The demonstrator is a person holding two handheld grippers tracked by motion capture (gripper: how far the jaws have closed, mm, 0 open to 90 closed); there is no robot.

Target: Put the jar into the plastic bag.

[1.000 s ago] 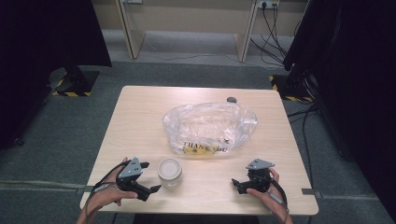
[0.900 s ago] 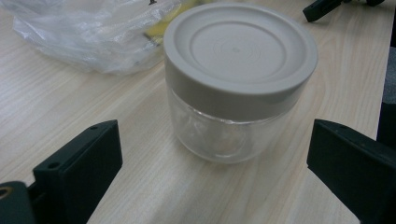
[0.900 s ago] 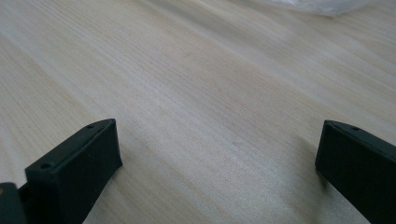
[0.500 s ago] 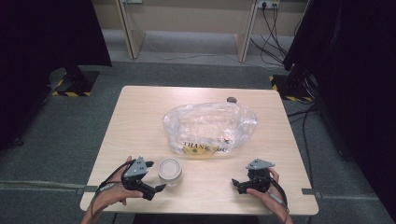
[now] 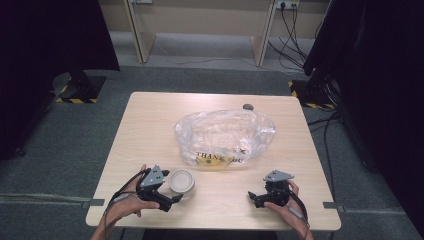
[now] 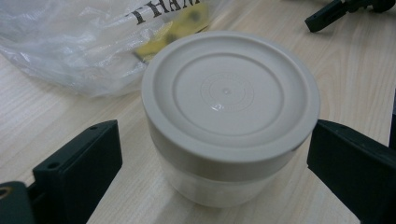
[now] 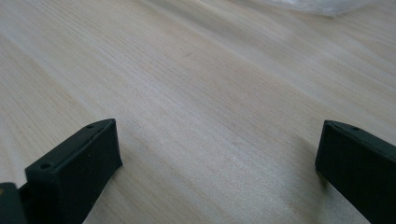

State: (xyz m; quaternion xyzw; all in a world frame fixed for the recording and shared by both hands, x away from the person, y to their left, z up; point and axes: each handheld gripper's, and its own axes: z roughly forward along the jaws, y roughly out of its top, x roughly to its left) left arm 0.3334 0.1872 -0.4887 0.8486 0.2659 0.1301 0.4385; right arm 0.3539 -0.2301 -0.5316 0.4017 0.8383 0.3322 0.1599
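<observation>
— What is the tub [image 6: 224, 135] made of?
— Cream plastic, with a smooth, faintly glossy lid [image 6: 229, 93].
— And the rest?
— The surface [image 7: 196, 93] is pale matt wood grain, the bag [image 5: 225, 135] thin, crinkled, shiny clear plastic, and the left gripper [image 6: 210, 163] matt black plastic.

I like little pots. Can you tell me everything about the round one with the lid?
The little tub is round and squat, seemingly plastic, with a cream lid pressed on, ringed by moulded circles. Its lower wall looks cloudy-clear. It stands upright on the wooden table, just before the clear plastic bag. The left gripper has its open jaws either side, not visibly squeezing.
</observation>
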